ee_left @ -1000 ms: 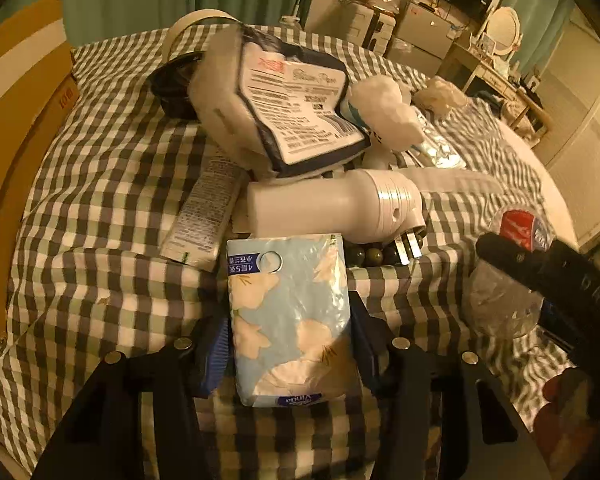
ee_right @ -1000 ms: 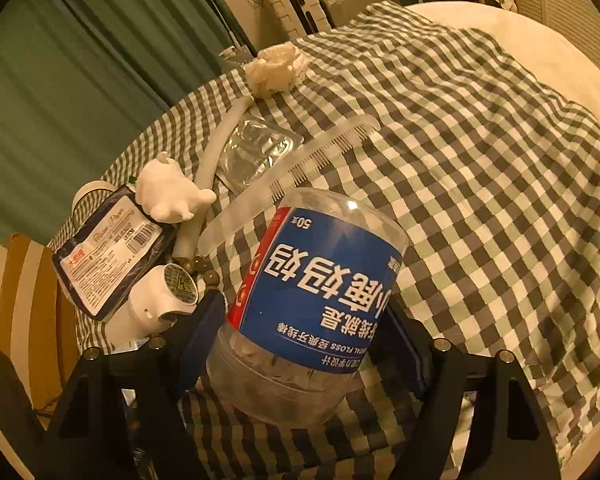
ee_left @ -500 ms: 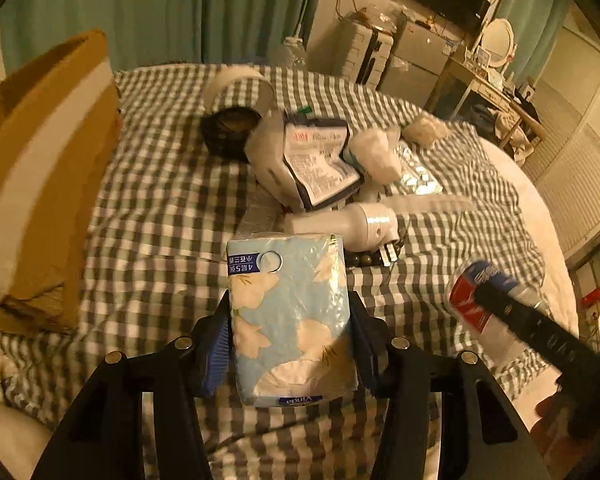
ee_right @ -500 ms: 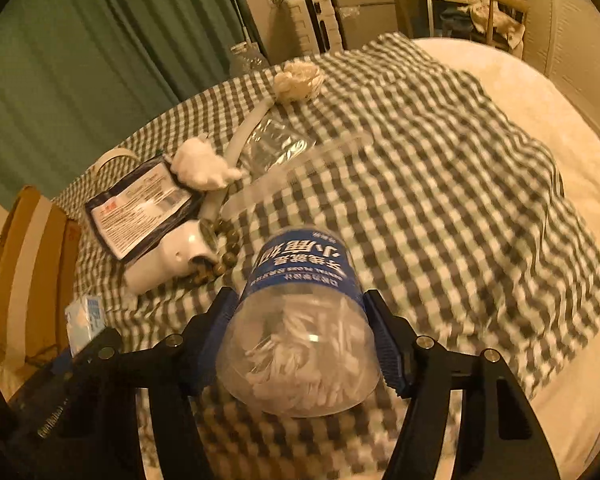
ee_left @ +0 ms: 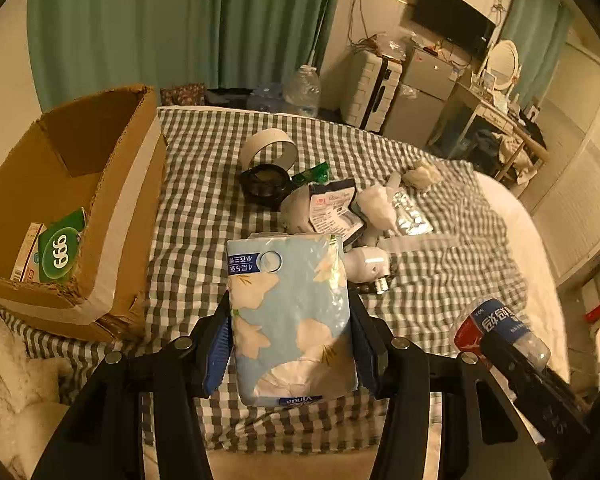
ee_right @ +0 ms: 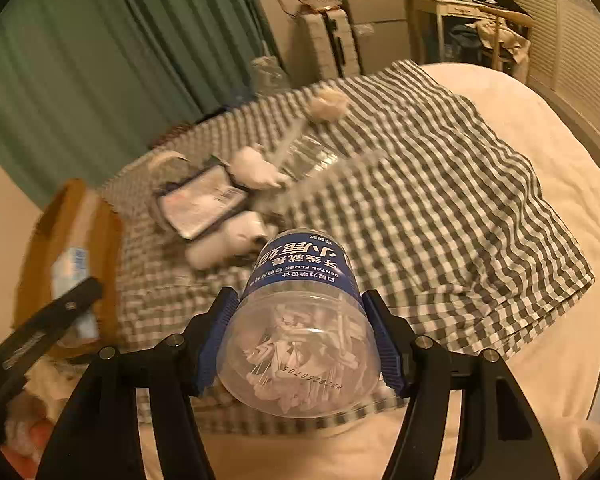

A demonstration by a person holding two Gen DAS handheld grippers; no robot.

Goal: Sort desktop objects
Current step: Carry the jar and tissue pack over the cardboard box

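My left gripper (ee_left: 290,344) is shut on a light blue tissue pack (ee_left: 290,316) with white flowers, held well above the checked cloth (ee_left: 196,200). In the right wrist view my right gripper (ee_right: 300,340) is shut on a clear dental floss jar (ee_right: 300,320) with a blue label, also lifted off the cloth (ee_right: 440,220). That jar (ee_left: 496,324) shows at the lower right of the left wrist view. An open cardboard box (ee_left: 60,208) stands at the left with a green box inside.
A pile stays on the cloth: tape roll (ee_left: 268,150), black ring (ee_left: 266,186), dark pouch (ee_left: 334,210), white plug adapter (ee_left: 366,264), white soft toy (ee_left: 374,204), foil packet (ee_left: 410,220). Curtains and furniture stand behind. A fluffy cream blanket (ee_left: 8,364) lies lower left.
Both grippers have risen and drawn back from the cloth with the tissue pack and the jar. The cardboard box has come into the left wrist view; the pile looks smaller and farther.
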